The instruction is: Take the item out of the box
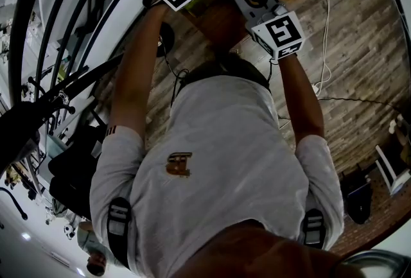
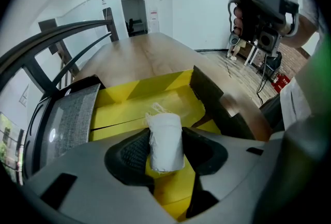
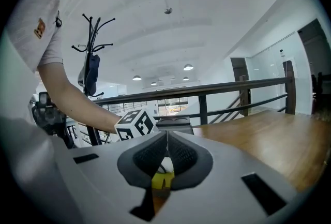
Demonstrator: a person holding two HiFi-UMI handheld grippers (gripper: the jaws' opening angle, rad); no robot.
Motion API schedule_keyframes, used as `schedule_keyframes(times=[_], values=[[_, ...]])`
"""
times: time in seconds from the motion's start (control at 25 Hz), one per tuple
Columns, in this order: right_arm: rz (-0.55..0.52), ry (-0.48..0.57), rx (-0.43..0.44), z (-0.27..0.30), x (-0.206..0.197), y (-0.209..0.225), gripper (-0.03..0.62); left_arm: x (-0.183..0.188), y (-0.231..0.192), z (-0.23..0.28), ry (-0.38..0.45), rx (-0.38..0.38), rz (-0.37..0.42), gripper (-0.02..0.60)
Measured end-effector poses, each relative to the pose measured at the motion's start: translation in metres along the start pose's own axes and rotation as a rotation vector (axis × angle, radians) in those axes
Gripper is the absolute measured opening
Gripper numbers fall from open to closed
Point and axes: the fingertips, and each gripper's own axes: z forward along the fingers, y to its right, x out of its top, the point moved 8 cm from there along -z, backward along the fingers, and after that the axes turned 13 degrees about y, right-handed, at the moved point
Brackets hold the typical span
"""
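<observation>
Where my left gripper point(image 2: 165, 149) closes, both pads bear on a white wrapped item point(image 2: 165, 135) — it stands upright between them, gripped at its sides, with the jaws set wide to take its girth. Directly beneath and behind it lies the open yellow box point(image 2: 139, 88). The item sits over the box's interior, and I cannot tell whether its lower end has cleared the rim. A dark flap point(image 2: 214, 96) rises at the box's right side. A grey textured panel point(image 2: 72, 114) in a dark frame stands just beside the box on the left.

My right gripper point(image 3: 166, 151) is fully closed, pad against pad, with nothing clamped. It is raised to the right of the box, apart from it. From its view, my left forearm point(image 3: 77, 96) and the left gripper's marker cube point(image 3: 135, 124) show just beyond its jaws.

The box rests on a wooden table point(image 2: 150, 55) whose smooth pale-brown top runs away from me. A dark railing point(image 2: 67, 29) borders the table on the left. Under me, the floor point(image 1: 350, 45) is grey-brown plank — a white cable point(image 1: 326, 26) trails across it. Farther off are white walls, an open doorway point(image 2: 133, 8) past the table's far end, a coat stand point(image 3: 93, 47) with a dark garment hung on it, and round ceiling lights point(image 3: 187, 67).
</observation>
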Motion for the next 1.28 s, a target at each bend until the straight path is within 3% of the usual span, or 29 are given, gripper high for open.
schedule_keyframes(times=[0.24, 0.52, 0.88, 1.28], values=[[-0.005, 0.005, -0.004, -0.004, 0.003, 0.0, 0.032, 0.009, -0.003, -0.011, 0.1, 0.045, -0.047, 0.207], [-0.015, 0.02, 0.006, -0.004, 0.012, -0.007, 0.032, 0.026, 0.003, -0.045, 0.256, 0.085, -0.155, 0.207], [-0.007, 0.07, 0.017, -0.001, 0.029, -0.027, 0.032, 0.048, 0.017, -0.104, 0.568, 0.174, -0.272, 0.207], [-0.016, 0.142, 0.022, -0.007, 0.056, -0.048, 0.032, 0.067, 0.046, -0.165, 0.895, 0.217, -0.291, 0.207]])
